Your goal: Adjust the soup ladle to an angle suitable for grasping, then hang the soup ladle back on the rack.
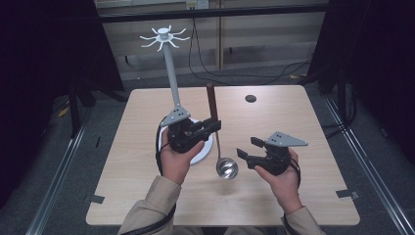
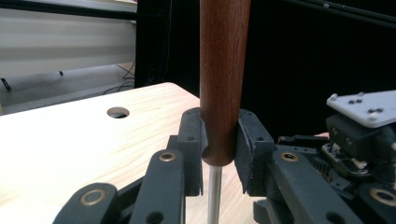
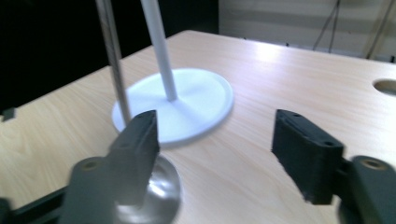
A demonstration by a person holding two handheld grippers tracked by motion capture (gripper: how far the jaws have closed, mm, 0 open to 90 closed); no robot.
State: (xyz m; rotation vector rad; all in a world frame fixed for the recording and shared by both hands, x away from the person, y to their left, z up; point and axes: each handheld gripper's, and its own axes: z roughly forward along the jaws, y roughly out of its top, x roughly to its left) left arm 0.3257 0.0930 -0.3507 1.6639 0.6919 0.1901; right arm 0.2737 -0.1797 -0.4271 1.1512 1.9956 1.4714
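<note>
1. Step in hand: lifting the ladle toward the rack, most likely to hang it on one of the hooks at the top.
2. Left gripper clamped on the ladle's wooden handle, near its lower end, just above where the metal shaft begins; jaws pressed to both sides of the wood in the left gripper view.
3. Ladle held upright, handle up, bowl down at or just above the counter, close to the rack's white base; contact between bowl and counter hard to judge.
4. Right gripper spread wide and holding nothing, just to the right of the bowl, jaws pointed at it; bowl seen blurred behind the near jaw in the right gripper view.
5. Rack upright behind the left hand, pole rising well above the ladle's handle tip, hooks all bare.
6. Next move, by judgement: raising the ladle high enough for the handle's end to reach a hook, then hooking it on. Whether the handle has a hole or loop cannot be told.
7. Call for care: swinging bowl may knock the pole; right gripper well placed to steady the shaft or bowl during the lift.
</note>
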